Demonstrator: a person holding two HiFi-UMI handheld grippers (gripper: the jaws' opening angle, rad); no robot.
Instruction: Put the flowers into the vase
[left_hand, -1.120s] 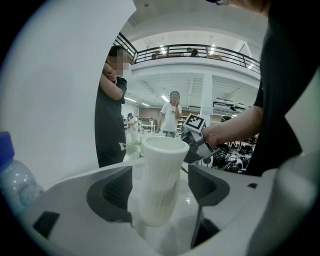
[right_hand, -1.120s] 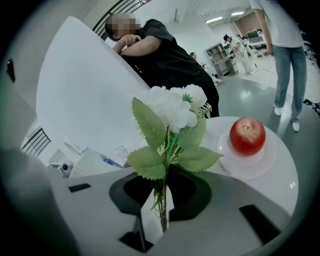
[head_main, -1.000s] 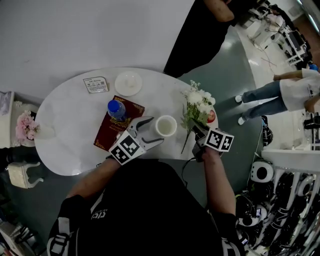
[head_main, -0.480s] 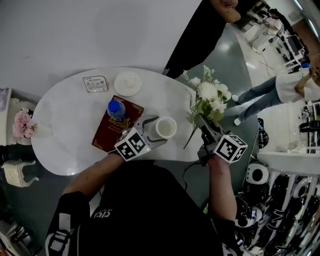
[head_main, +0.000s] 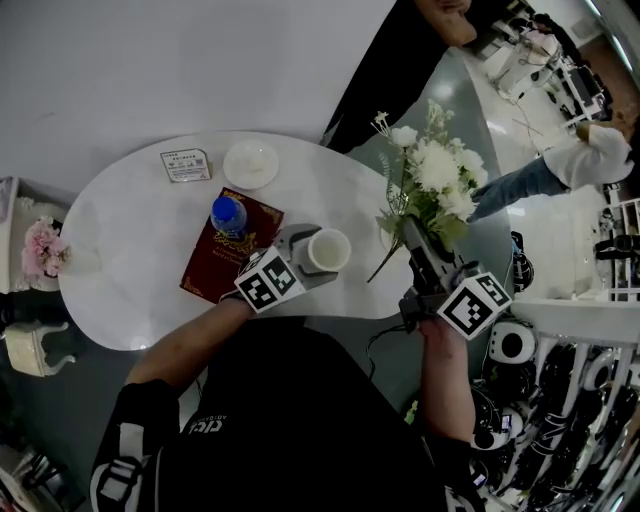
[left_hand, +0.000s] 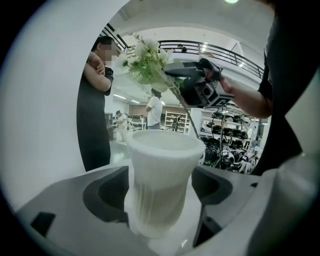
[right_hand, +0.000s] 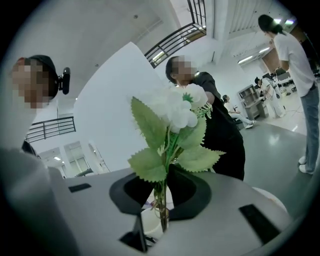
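Clamping the thin green stems low down, the right gripper (right_hand: 161, 200) holds the flowers (right_hand: 172, 112) upright, jaws pressed in on them from both sides; the stems' lower ends drop out of sight behind the gripper's own body in the right gripper view. The left gripper (left_hand: 160, 210) has its jaws closed against the lower sides of the white ribbed vase (left_hand: 161, 170); the vase's foot is cut off by the gripper body there, and in the head view only its open mouth shows clearly. From the left gripper view the flowers hang in the air above and behind the vase's rim, a stem slanting down behind it; whether the stem's tip touches anything cannot be told. In the head view the bouquet covers the right end of the table (head_main: 130, 250). The vase stands upright close to the table's near edge, just right of a red booklet (head_main: 232, 248) bearing a blue-capped bottle (head_main: 228, 213); a white dish (head_main: 250, 163) and a card (head_main: 186, 163) lie toward the far edge; bare white top spreads left of the booklet. A bystander in black (left_hand: 92, 110) stands beyond the far rim.
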